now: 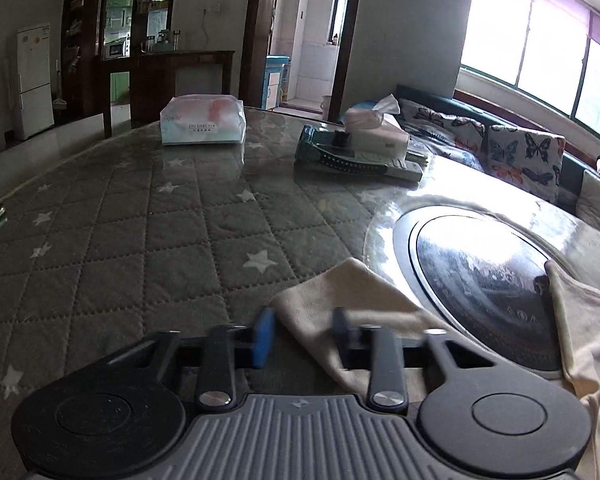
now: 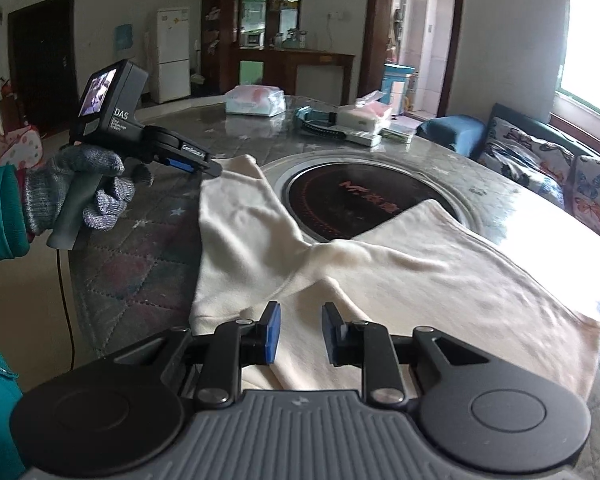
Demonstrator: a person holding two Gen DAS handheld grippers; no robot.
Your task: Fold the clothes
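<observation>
The round table (image 2: 480, 184), covered by a grey quilted star-printed cloth under a glossy clear sheet, fills both views, with a round black glass cooktop (image 2: 352, 204) set into it. Across the near part of the table lies the cream-coloured cotton garment (image 2: 400, 280), spread flat; in the right wrist view two of its ends reach toward 11 and 1 o'clock, one either side of the cooktop and partly overlapping its metal ring. In the left wrist view one end of the garment (image 1: 340, 300) runs between the fingers of the left tool (image 1: 304, 340), whose jaws stand moderately apart around the cloth without pinching it; the right finger is blurred. From the right wrist view the left tool (image 2: 216, 169) sits at 10 o'clock with its tip at the far corner of that end, held by a hand in a grey knitted glove (image 2: 80, 192) coming out of a teal sleeve (image 2: 0, 216). The right tool (image 2: 300, 336) hovers over the near edge of the garment at 6 o'clock, jaws narrowly parted and holding nothing. At the far side of the table, around 12 o'clock, rest a white and pink soft pack of tissues (image 2: 256, 100), a white tissue box (image 2: 364, 114) and a teal strap-like object (image 2: 320, 122) beside it. A sofa with butterfly-print cushions (image 2: 532, 160) stands at 3 o'clock.
</observation>
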